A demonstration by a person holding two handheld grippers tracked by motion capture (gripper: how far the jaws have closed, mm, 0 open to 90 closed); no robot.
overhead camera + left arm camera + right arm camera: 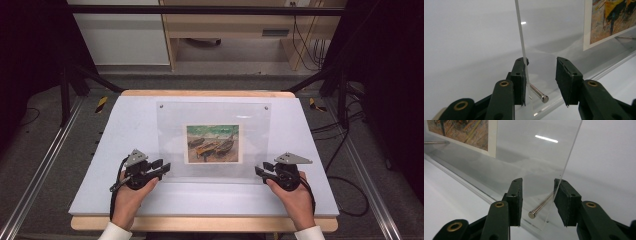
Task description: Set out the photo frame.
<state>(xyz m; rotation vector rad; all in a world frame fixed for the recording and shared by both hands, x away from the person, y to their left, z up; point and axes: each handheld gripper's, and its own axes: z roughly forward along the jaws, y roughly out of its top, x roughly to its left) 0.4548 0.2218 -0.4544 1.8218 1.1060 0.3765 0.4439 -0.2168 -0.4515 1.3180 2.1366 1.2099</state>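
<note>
Flanking a clear acrylic picture frame (213, 112) with a painted boat print (213, 144), lying mid-table on the white board (125, 125), we hold the left gripper (165, 167) and right gripper (258, 171) at its near corners, jaws apart around silver standoff pins (538, 93).

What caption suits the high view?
Two hand-held black grippers, left and right, flank a clear acrylic picture frame on a white table.

Lab or recording bay. Black metal frame (210, 9) spans overhead, well beyond the left claw (162, 167). Aluminium rails (37, 172) flank the white-topped table (210, 200) on grey carpet. Loose cables (345, 150) trail outward of the right claw (260, 172); plain wooden shelving (172, 45) behind.
</note>
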